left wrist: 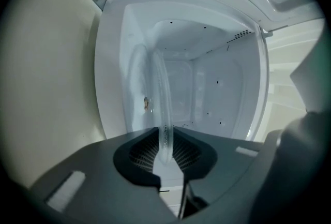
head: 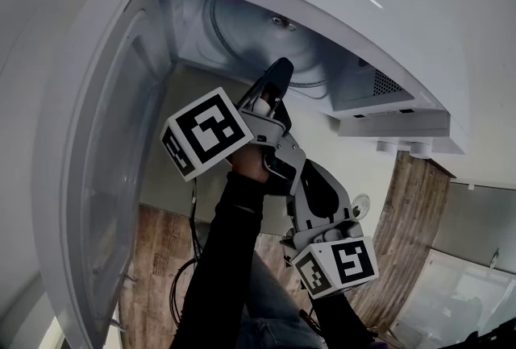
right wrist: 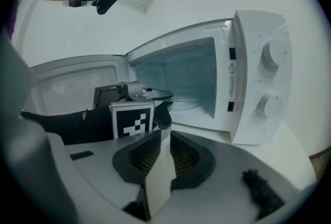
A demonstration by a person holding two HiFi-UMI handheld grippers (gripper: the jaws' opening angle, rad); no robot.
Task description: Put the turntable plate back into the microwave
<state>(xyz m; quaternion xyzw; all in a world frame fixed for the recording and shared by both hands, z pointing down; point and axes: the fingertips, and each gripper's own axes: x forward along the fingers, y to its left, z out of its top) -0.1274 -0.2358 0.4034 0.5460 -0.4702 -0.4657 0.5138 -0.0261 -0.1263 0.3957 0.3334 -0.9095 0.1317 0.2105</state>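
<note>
1 plate [left wrist: 160,88] | rim clamped in L gripper [left wrist: 165,134] | inside microwave [left wrist: 222,78]

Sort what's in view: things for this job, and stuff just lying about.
Job: turntable plate; left gripper holding its rim; microwave; its open door.
Lying about: cables on the floor; right gripper, empty.

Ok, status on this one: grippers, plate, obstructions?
Left gripper shut on turntable plate rim, plate partly inside microwave. Right gripper empty, jaws slightly apart, outside. Door open, nothing blocking.
</note>
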